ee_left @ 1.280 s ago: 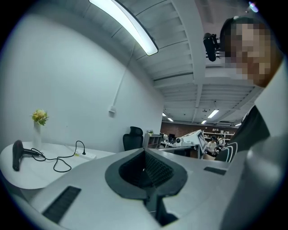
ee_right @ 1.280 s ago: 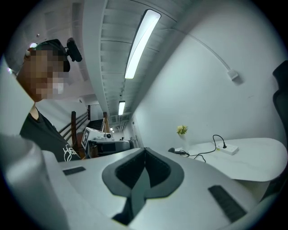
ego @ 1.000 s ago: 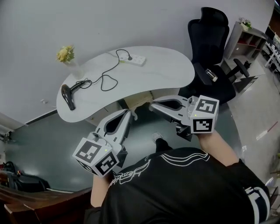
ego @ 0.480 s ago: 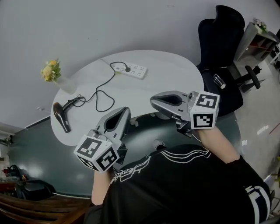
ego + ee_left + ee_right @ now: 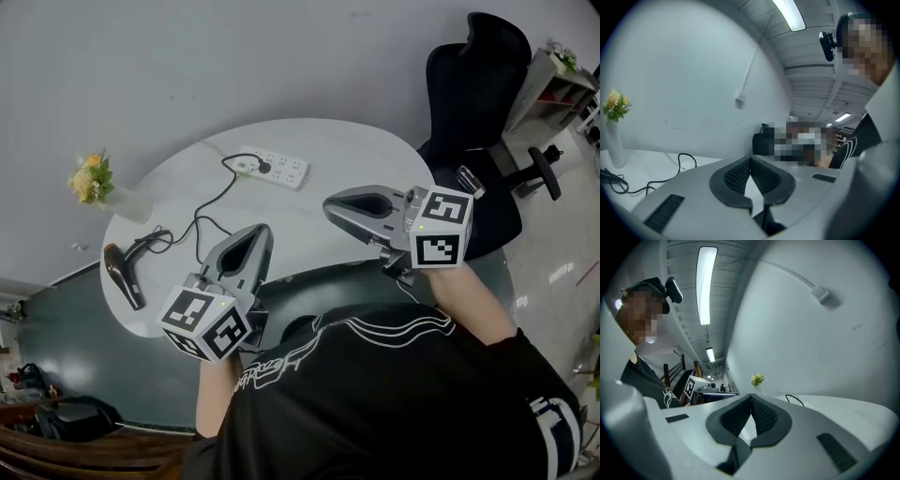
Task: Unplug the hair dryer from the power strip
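Ahead, the power strip (image 5: 281, 172) lies crosswise, its plug (image 5: 264, 168) nearer the left gripper (image 5: 262, 229); both that and the right gripper (image 5: 329, 202) are pressed together, empty

power strip (image 5: 273, 168): far side of table (image 5: 366, 155) | hair dryer (image 5: 122, 276): its left end | chair (image 5: 472, 94): right of table

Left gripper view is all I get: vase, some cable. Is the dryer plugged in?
Observer: Yes. The head view shows its black plug seated in the power strip on the far side of the table.
Operator: Where's the dryer itself?
Observer: The hair dryer lies at the table's left end, near the edge.
Operator: Right gripper?
Observer: The right gripper has its jaws together with nothing between them.
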`<control>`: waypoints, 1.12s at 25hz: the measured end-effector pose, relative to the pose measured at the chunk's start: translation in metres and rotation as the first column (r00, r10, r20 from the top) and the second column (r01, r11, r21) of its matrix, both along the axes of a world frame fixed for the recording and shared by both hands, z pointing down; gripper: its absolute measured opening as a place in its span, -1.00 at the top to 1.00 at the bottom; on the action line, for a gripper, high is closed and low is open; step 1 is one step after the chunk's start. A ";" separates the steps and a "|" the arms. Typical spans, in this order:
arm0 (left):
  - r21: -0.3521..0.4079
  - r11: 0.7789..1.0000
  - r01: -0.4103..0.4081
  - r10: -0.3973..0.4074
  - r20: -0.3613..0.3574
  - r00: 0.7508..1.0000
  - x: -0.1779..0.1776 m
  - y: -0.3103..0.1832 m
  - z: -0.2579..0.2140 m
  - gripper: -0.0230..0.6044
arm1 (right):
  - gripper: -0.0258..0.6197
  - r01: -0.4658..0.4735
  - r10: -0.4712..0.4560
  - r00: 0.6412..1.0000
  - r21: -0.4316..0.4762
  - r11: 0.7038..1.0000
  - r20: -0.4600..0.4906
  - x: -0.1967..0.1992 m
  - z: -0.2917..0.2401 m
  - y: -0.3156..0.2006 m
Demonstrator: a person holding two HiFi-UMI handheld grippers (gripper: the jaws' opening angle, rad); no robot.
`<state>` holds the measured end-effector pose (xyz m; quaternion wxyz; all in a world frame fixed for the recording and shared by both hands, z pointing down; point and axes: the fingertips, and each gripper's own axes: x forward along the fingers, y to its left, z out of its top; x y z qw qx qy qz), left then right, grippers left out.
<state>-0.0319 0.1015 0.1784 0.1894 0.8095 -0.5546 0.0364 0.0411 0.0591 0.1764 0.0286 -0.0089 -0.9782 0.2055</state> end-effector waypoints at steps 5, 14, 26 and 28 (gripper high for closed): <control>-0.013 1.000 0.017 -0.017 -0.012 1.000 -0.013 -0.010 0.010 0.92 | 0.93 -0.016 0.016 1.000 -0.016 1.000 -0.021 -0.005 0.013 -0.014; -0.050 0.997 0.050 -0.049 0.017 0.999 -0.051 -0.053 0.047 0.92 | 0.93 -0.051 0.047 0.994 -0.037 0.998 -0.101 -0.023 0.046 -0.056; -0.165 0.985 0.051 -0.045 0.041 0.998 -0.107 -0.133 0.132 0.92 | 0.92 -0.101 0.099 0.966 0.002 0.995 -0.239 -0.078 0.118 -0.140; -0.180 0.983 0.040 -0.033 0.040 0.999 -0.111 -0.146 0.145 0.92 | 0.92 -0.103 0.097 0.962 -0.010 0.995 -0.256 -0.086 0.128 -0.151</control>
